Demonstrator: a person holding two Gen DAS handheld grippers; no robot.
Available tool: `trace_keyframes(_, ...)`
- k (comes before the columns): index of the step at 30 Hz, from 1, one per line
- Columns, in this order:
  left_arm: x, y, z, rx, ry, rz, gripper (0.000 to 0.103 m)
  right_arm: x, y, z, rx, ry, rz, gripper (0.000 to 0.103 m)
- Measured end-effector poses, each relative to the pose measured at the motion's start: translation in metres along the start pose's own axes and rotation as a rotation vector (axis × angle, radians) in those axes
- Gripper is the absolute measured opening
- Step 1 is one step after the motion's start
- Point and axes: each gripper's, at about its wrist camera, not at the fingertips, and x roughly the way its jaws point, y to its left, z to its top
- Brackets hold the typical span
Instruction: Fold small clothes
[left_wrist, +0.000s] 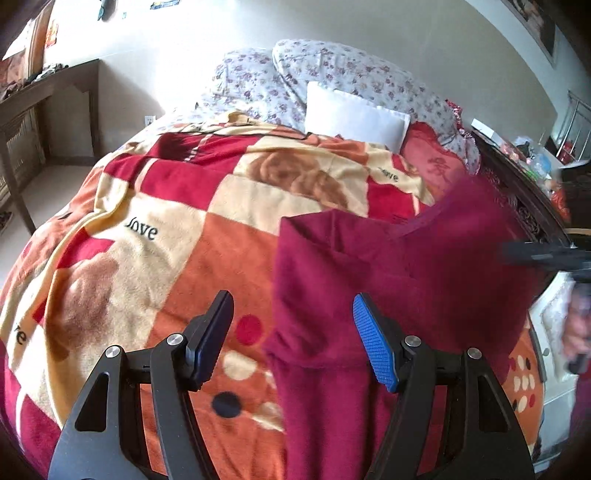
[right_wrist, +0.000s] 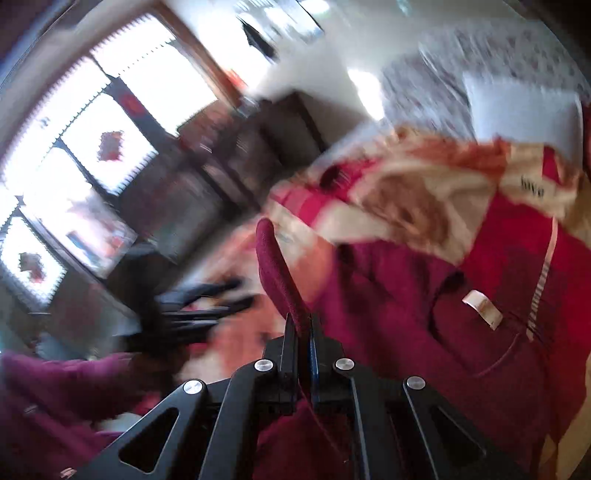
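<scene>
The left gripper is held spread wide with nothing between its pads, above the patterned blanket. The maroon garment is spread on the blanket ahead of it and to its right, passing under its blue-padded finger. The right gripper is pressed together, an edge of the garment pinched between its fingers.

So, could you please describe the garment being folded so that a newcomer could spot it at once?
Start at the bed's patchwork blanket of red, orange and cream squares. Near its right side lies a plain maroon fleece garment, one edge pinched in the right gripper. It alone is a single solid colour, unlike the patterned blanket and floral pillows.
</scene>
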Motion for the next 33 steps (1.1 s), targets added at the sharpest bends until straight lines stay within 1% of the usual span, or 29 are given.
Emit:
trace_keyframes(1, 0.004, 0.001, 0.000, 0.004, 0.007, 0.005, 0.068, 0.026, -0.016, 0.004, 0.027, 0.041, -0.043, 0.004)
trace_keyframes(3, 0.010, 0.000, -0.001, 0.010, 0.018, 0.009, 0.068, 0.063, -0.042, 0.007, 0.116, 0.097, -0.120, 0.004)
trace_keyframes(5, 0.017, -0.002, 0.000, 0.023, 0.021, -0.006, 0.068, 0.071, -0.057, 0.007, 0.137, 0.080, -0.186, 0.006)
trace_keyframes(6, 0.021, -0.004, 0.000, 0.031, 0.022, -0.011, 0.068, 0.068, -0.061, 0.007, 0.141, 0.059, -0.224, 0.007)
trace_keyframes(7, 0.024, -0.006, 0.000, 0.035, 0.023, -0.014, 0.068, 0.063, -0.064, 0.006, 0.146, 0.044, -0.262, 0.014)
trace_keyframes(8, 0.029, -0.008, 0.001, 0.039, 0.028, -0.023, 0.068, 0.057, -0.067, 0.004, 0.157, 0.029, -0.296, 0.027)
trace_keyframes(10, 0.040, -0.014, 0.002, 0.043, 0.039, -0.040, 0.068, 0.036, -0.072, -0.002, 0.179, -0.018, -0.338, 0.039)
trace_keyframes(12, 0.053, -0.022, 0.003, 0.054, 0.049, -0.055, 0.068, 0.014, -0.070, -0.009, 0.180, -0.057, -0.348, 0.039)
trace_keyframes(14, 0.064, -0.029, 0.006, 0.060, 0.052, -0.051, 0.068, -0.001, -0.060, -0.022, 0.164, -0.100, -0.308, 0.039)
trace_keyframes(16, 0.070, -0.028, 0.010, 0.023, 0.055, -0.055, 0.068, 0.000, -0.042, -0.034, 0.112, -0.124, -0.248, 0.039)
trace_keyframes(17, 0.071, -0.027, 0.012, 0.000, 0.058, -0.060, 0.068, 0.006, -0.030, -0.039, 0.079, -0.112, -0.248, 0.039)
trace_keyframes(19, 0.072, -0.024, 0.014, -0.030, 0.061, -0.064, 0.068, 0.032, -0.013, -0.048, -0.013, -0.069, -0.310, 0.039)
trace_keyframes(20, 0.070, -0.023, 0.014, -0.031, 0.059, -0.057, 0.068, 0.046, -0.010, -0.050, -0.039, -0.055, -0.338, 0.039)
trace_keyframes(21, 0.068, -0.022, 0.013, -0.028, 0.057, -0.048, 0.068, 0.060, -0.011, -0.051, -0.044, -0.041, -0.350, 0.039)
trace_keyframes(23, 0.064, -0.018, 0.011, -0.020, 0.054, -0.031, 0.068, 0.081, -0.017, -0.052, -0.019, -0.022, -0.344, 0.039)
trace_keyframes(26, 0.059, -0.009, 0.007, -0.024, 0.057, -0.011, 0.068, 0.107, -0.018, -0.046, -0.057, -0.004, -0.396, 0.038)
trace_keyframes(27, 0.058, -0.006, 0.007, -0.028, 0.058, -0.007, 0.068, 0.115, -0.018, -0.045, -0.081, 0.017, -0.427, 0.038)
trace_keyframes(29, 0.057, 0.001, 0.004, -0.038, 0.060, -0.004, 0.068, 0.131, -0.020, -0.044, -0.128, 0.054, -0.533, 0.038)
trace_keyframes(30, 0.057, 0.003, 0.004, -0.043, 0.061, -0.003, 0.068, 0.135, -0.022, -0.044, -0.134, 0.059, -0.557, 0.038)
trace_keyframes(32, 0.057, 0.006, 0.002, -0.047, 0.063, -0.007, 0.068, 0.134, -0.026, -0.041, -0.108, 0.049, -0.552, 0.038)
trace_keyframes(33, 0.056, 0.007, 0.001, -0.047, 0.064, -0.008, 0.068, 0.131, -0.028, -0.039, -0.081, 0.038, -0.527, 0.038)
